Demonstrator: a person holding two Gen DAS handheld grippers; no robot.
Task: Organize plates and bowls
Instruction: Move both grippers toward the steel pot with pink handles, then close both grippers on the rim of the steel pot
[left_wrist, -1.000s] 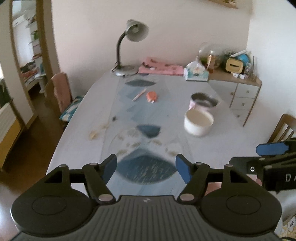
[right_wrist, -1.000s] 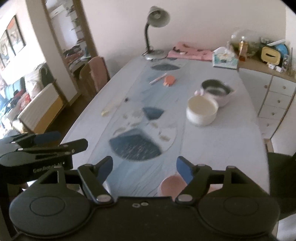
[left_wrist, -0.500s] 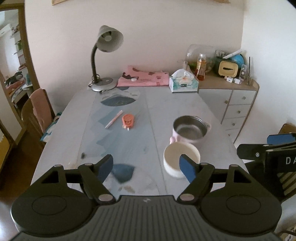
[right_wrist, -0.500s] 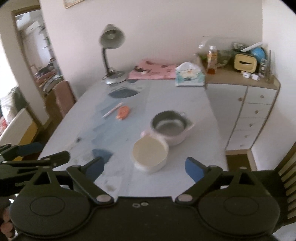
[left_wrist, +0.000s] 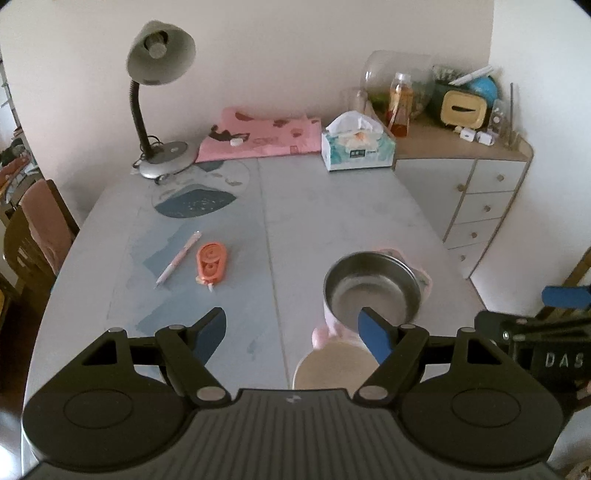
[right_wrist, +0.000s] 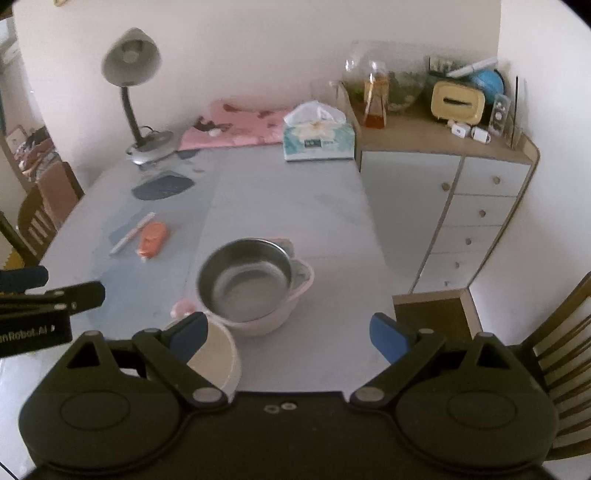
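Both claws nearer the bowls now: steel bowl (right_wrist: 245, 282) ahead betw. wide-open, empty right claw (right_wrist: 290, 336) tips.

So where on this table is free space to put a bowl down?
Bare table lies between the tissue box and the steel bowl. Crowded: the near right edge, where the cream bowl sits, and around the pen.

Steel bowl (right_wrist: 245, 282) in pale pink shell; cream bowl (right_wrist: 218, 360); grey-blue worktop (left_wrist: 332, 214), dark blue patches; orange tape dispenser (left_wrist: 210, 264); pink patterned cloth (left_wrist: 258, 138); grey lamp (left_wrist: 160, 62); blue-padded black jaws.
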